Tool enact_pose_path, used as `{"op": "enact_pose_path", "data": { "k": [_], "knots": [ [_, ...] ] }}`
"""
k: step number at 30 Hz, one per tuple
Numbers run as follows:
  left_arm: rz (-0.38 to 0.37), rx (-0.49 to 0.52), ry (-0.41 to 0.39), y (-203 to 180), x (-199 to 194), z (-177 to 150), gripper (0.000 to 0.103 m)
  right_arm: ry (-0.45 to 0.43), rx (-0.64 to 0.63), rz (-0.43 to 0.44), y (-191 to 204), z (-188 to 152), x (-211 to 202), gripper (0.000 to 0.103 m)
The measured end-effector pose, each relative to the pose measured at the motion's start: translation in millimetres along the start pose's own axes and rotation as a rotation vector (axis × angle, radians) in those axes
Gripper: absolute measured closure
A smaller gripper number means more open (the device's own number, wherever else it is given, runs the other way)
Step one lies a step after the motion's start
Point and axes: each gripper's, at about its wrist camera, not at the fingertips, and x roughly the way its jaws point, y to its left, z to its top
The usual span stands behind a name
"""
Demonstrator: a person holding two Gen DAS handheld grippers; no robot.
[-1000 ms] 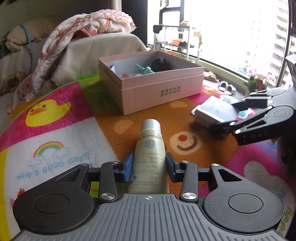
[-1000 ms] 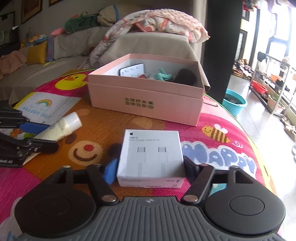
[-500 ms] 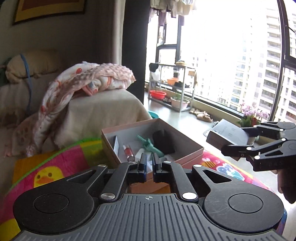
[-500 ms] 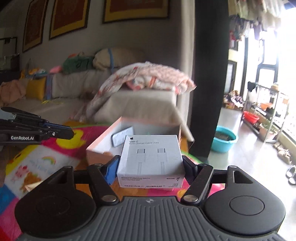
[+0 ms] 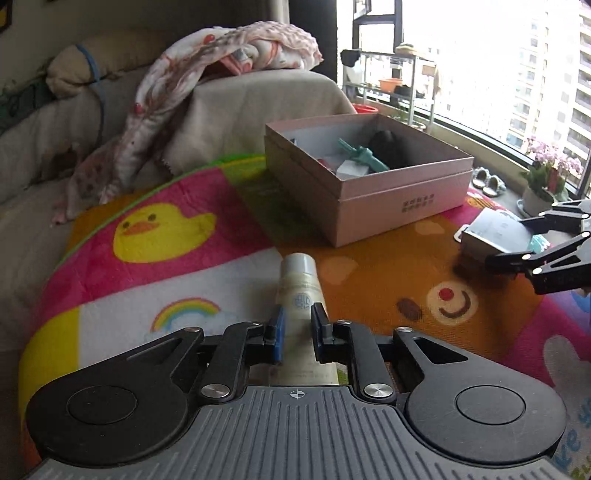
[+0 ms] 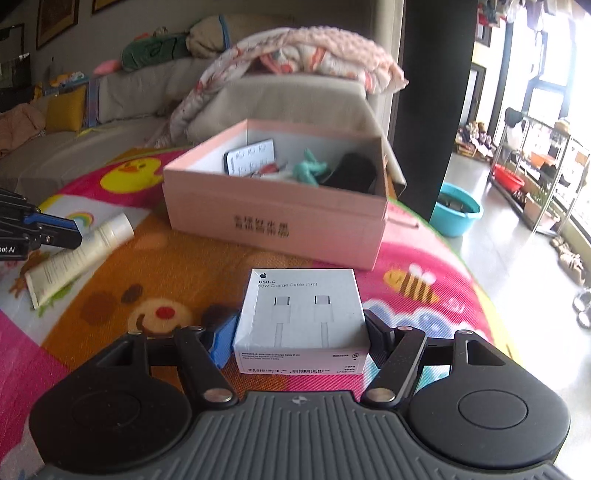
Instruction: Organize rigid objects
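Beige sofa (image 5: 258,107) – draped with patterned blanket (image 5: 221,55); bright window (image 5: 480,55) (high-rises beyond); metal rack (image 6: 535,166); teal basin (image 6: 458,214); framed pictures (image 6: 55,18).

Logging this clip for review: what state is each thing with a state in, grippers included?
Left gripper: jaws just opened a little, pads close around the tube.
Cream tube: capped, lying on the mat.
Right gripper: shut on the cable box.
White cable box: closed, flat, held at both sides.
Pink box: lid off, holding a phone, a teal item and a black item.
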Motion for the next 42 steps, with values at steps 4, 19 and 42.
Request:
{"op": "enact_pose_path", "data": {
  "k": [4,19,42],
  "knots": [
    [-0.013,0.02,0.009,-7.6,7.7,-1.7,0.063,0.01,-0.003,-0.005,6.2,-6.4,5.8,0.033],
    [0.01,-0.042,0.006,-15.2,33.0,2.9,0.059,-0.008,0.015,-0.026,4.3,-8.2,4.9,0.024],
    [-0.1,0.123,-0.125,-53.1,-16.4,20.5,0.073,-0.059,-0.082,0.076,11.0,11.2,-36.6,0.034]
  ]
}}
